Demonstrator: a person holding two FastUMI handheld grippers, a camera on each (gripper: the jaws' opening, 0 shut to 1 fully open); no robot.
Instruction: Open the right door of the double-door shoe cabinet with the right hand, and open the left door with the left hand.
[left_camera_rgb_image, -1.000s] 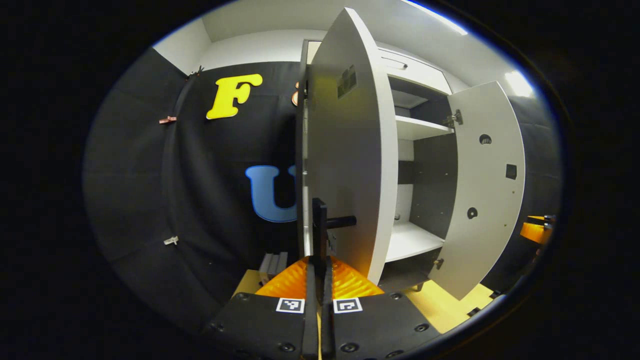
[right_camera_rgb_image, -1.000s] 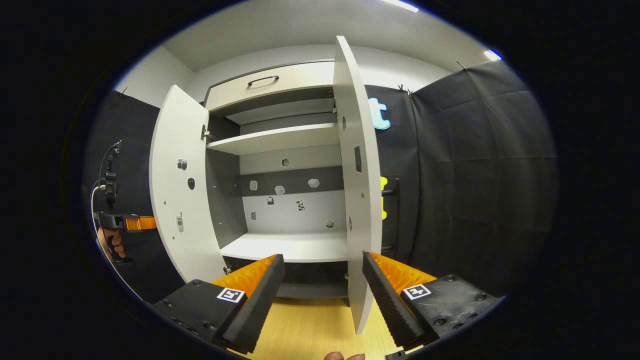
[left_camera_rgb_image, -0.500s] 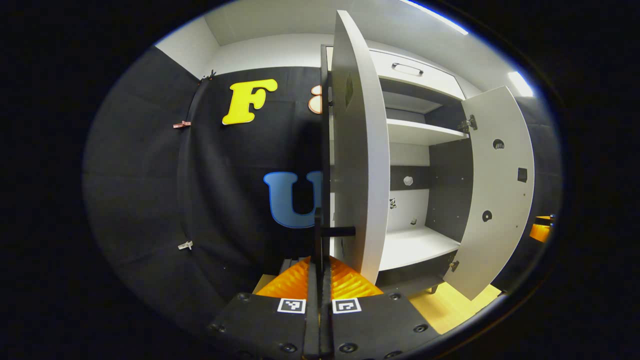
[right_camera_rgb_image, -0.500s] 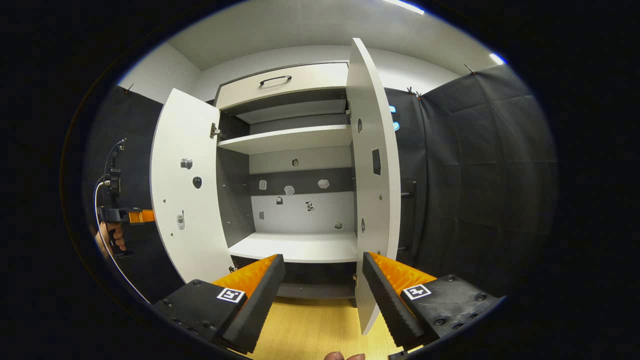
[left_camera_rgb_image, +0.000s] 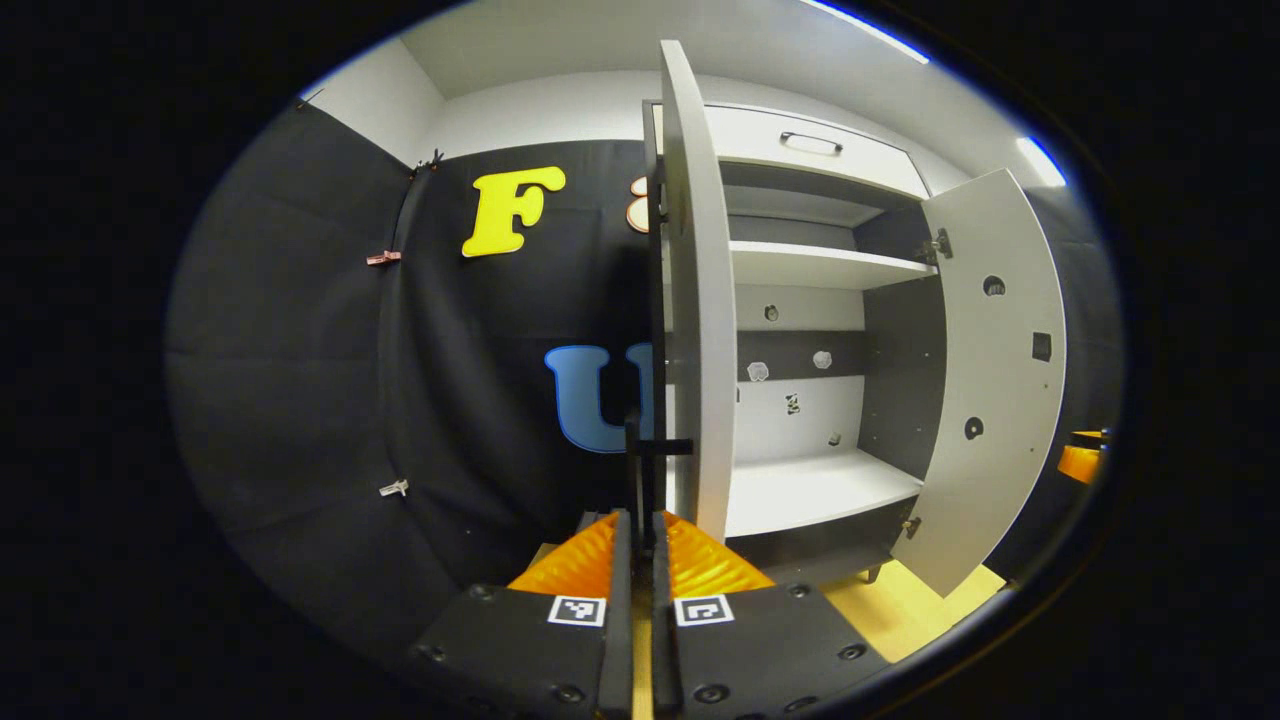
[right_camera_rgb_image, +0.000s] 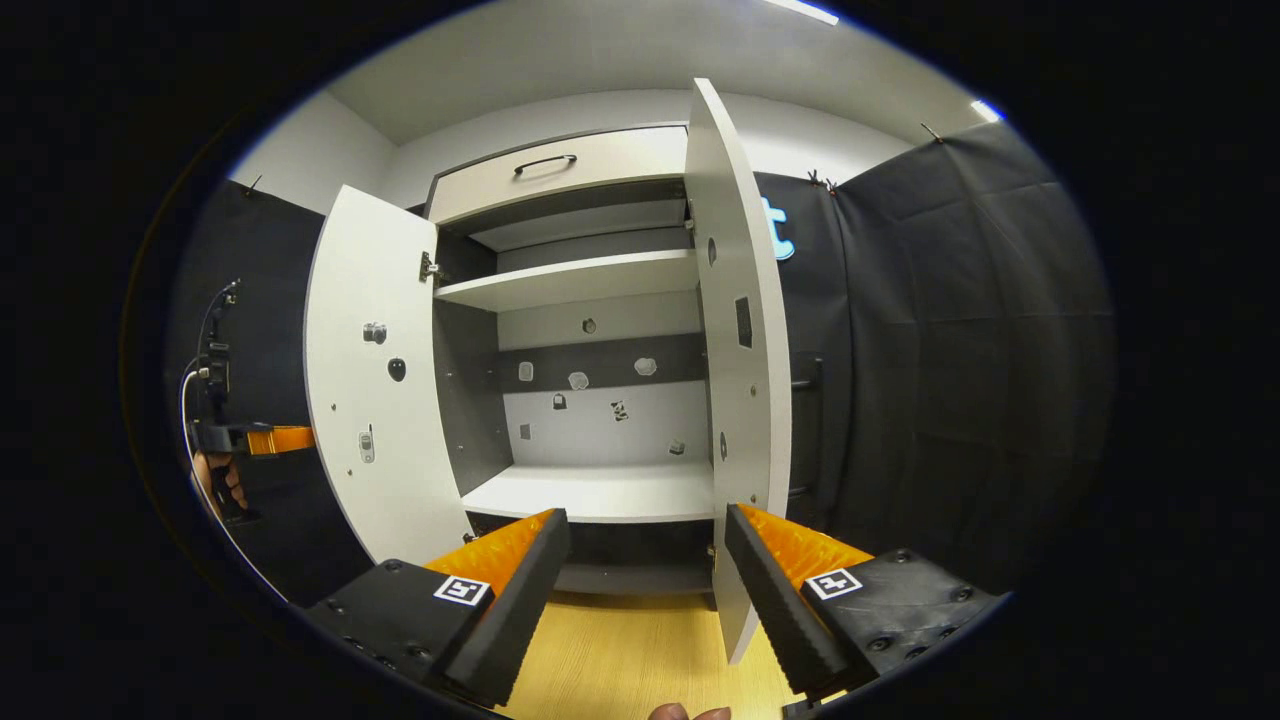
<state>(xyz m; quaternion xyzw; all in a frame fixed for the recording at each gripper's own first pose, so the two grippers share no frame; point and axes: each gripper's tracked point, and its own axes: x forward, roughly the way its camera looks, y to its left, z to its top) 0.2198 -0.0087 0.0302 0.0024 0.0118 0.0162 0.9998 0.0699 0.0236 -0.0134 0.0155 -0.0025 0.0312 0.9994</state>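
Just ahead of the left gripper, its fingers pinch the left door's handle. The right gripper is spread wide, with the right door standing open ahead of it.

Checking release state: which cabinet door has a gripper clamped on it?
The left door: the left gripper is shut on its handle. The right door stands free; the right gripper is open.

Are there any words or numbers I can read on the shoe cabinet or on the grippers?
No words or numbers can be read here.
Small stickers on the shoe cabinet back panel: too small to read.
Small stickers on the inside of the left door: too small to read.
Square black-and-white markers on the right hand-held gripper: patterns, no letters.
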